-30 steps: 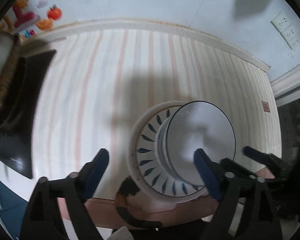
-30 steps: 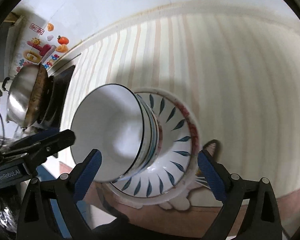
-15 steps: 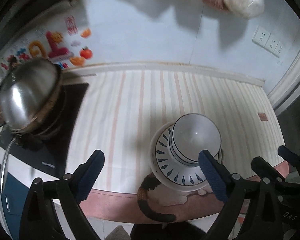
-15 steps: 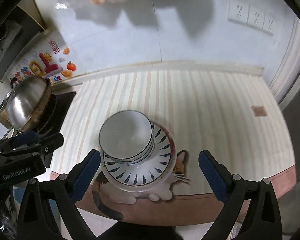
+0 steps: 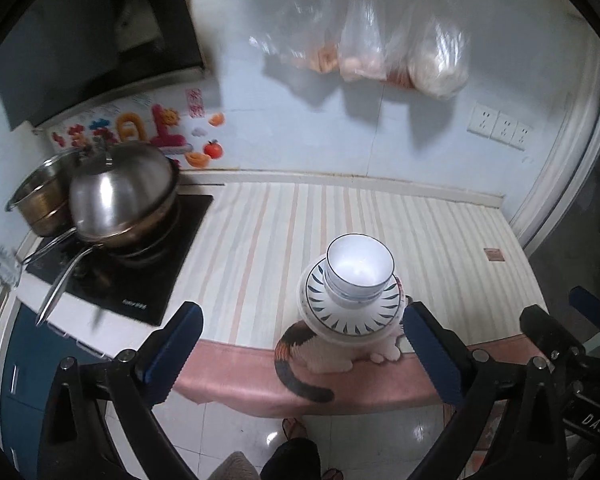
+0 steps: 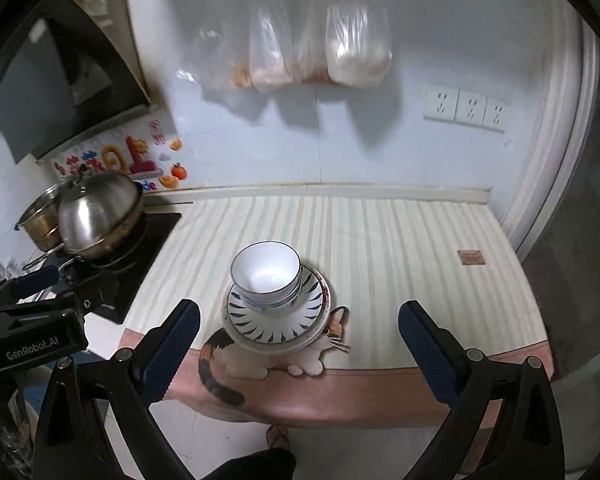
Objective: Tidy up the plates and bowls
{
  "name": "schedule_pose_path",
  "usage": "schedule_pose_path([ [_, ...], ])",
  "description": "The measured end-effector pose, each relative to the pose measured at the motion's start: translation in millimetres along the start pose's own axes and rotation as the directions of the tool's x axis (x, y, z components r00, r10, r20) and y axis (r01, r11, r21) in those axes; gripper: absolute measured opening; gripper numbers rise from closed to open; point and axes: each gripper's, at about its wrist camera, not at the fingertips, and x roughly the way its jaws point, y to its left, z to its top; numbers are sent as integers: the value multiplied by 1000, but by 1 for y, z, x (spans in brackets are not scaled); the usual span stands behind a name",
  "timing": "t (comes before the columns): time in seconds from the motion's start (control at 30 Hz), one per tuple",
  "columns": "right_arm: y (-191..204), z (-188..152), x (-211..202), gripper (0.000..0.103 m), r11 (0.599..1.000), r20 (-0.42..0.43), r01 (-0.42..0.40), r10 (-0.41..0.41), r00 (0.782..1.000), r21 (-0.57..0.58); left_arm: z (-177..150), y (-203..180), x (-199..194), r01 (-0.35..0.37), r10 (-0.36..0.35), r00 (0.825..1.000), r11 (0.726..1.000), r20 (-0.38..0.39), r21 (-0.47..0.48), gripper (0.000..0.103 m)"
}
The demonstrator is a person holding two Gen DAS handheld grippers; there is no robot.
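Note:
A stack of white bowls [image 5: 358,270] with blue rims sits on a stack of plates [image 5: 352,314] with blue leaf marks, near the front edge of the striped counter. It also shows in the right wrist view, bowls [image 6: 266,276] on plates [image 6: 278,320]. My left gripper [image 5: 300,354] is open and empty, held back and above the counter's front edge. My right gripper [image 6: 300,350] is open and empty, likewise pulled back. The right gripper's body shows at the right of the left wrist view.
A striped mat with a cat print [image 5: 320,356] covers the counter. A black cooktop [image 5: 140,264] at left carries a steel wok with lid [image 5: 120,196] and a pot [image 5: 40,200]. Plastic bags [image 5: 380,52] hang on the wall, sockets [image 5: 500,126] at right.
Both grippers have pulled back and up from the stack, which now looks small and far. The bowls and plates have stayed in place.

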Motion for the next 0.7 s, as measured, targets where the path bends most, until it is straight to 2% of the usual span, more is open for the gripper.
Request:
schedule_pose_path([
  [0.3, 11, -37, -91, 102, 1000, 57, -9, 9, 998, -13, -44, -5, -85, -42, 43, 996, 999, 77, -16, 103],
  [0.4, 13, -46, -110, 102, 1000, 64, -4, 4, 998, -2, -53, -1, -101, -31, 33, 995, 999, 91, -23, 103],
  [0.7, 29, -68, -153, 102, 999, 96, 42, -44, 994, 22, -74, 8, -132, -21, 17, 995, 999, 99, 33, 103],
])
